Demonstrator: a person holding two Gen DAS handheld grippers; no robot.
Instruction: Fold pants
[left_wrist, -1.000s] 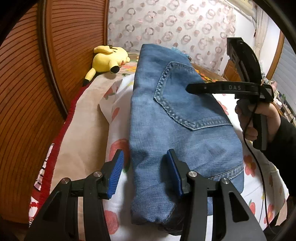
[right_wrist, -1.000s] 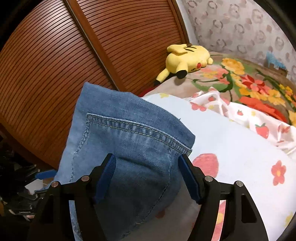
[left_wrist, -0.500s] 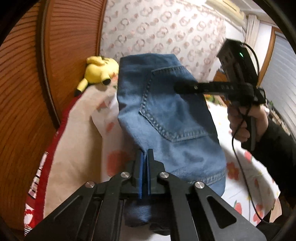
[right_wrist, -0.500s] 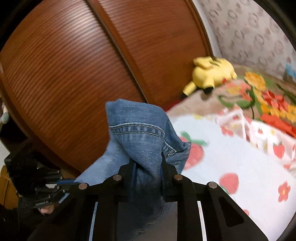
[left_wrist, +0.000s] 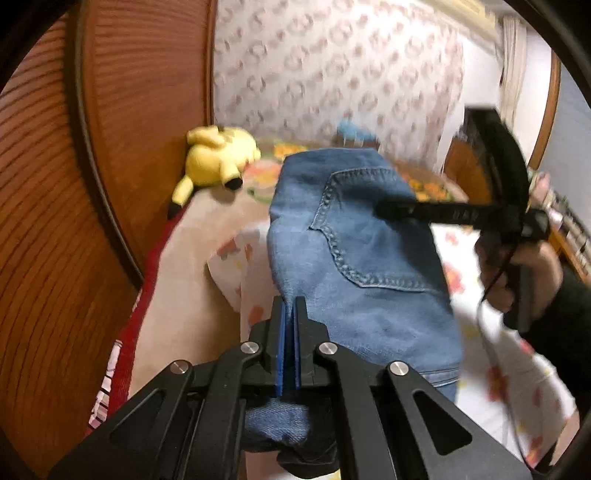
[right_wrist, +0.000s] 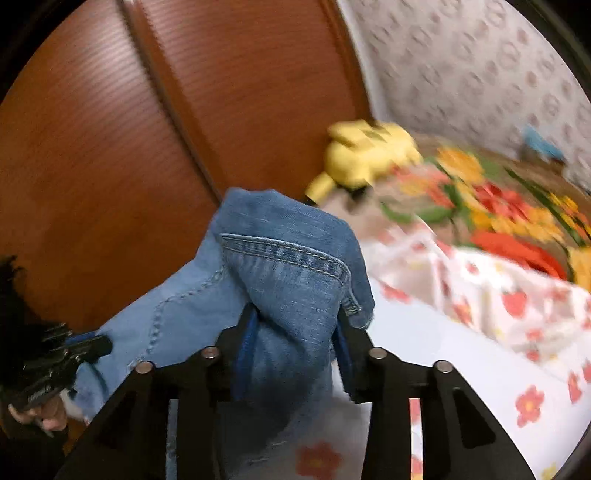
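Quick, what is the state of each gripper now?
Left gripper: closed, pinching the edge of the jeans.
Right gripper: closed on a bunched corner of the jeans.

Jeans (left_wrist: 369, 258) matt denim (stitched); wardrobe (left_wrist: 122, 129) ribbed wood.

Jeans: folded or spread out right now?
Folded. The jeans form a compact bundle with the back pocket on top, pinched by the left gripper and right gripper above the bedspread.

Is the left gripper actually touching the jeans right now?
Touching. The left wrist view shows the left gripper closed, its blue pads pinching the edge of the jeans.
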